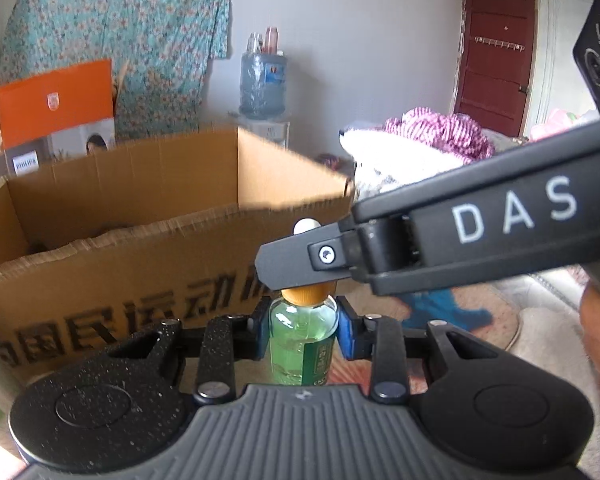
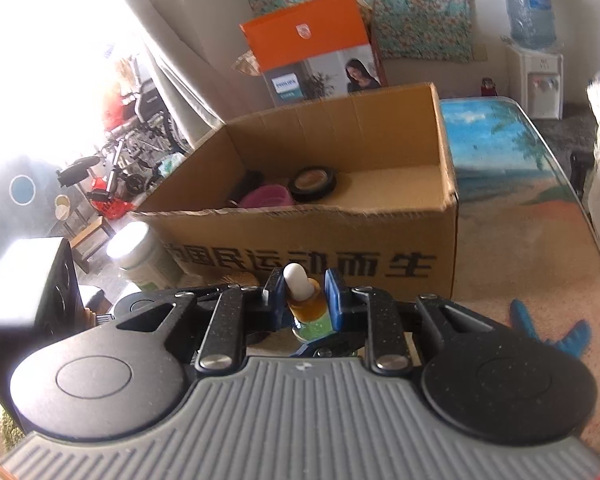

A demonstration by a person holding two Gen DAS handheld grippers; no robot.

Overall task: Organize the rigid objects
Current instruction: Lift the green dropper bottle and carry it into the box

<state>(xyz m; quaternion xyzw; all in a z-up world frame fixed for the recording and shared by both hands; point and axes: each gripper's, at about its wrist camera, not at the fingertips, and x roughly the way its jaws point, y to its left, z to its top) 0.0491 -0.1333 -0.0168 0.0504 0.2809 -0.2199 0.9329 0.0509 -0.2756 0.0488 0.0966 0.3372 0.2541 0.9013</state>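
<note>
One small glass dropper bottle of green liquid (image 1: 302, 344), with an amber collar and a white rubber bulb, is held between two grippers just in front of the one open brown cardboard box (image 2: 340, 256). The left gripper (image 1: 303, 330) has its blue pads closed on the bottle's glass body; the right gripper (image 2: 302, 294) is closed on the amber collar just under the bulb. Inside the box I count three things: one round black-rimmed compact (image 2: 314, 183), one pink lid-like piece (image 2: 267, 197) and one dark object (image 2: 249, 182) too blurred to name. One white-lidded jar (image 2: 138, 250) stands beside the box.
</note>
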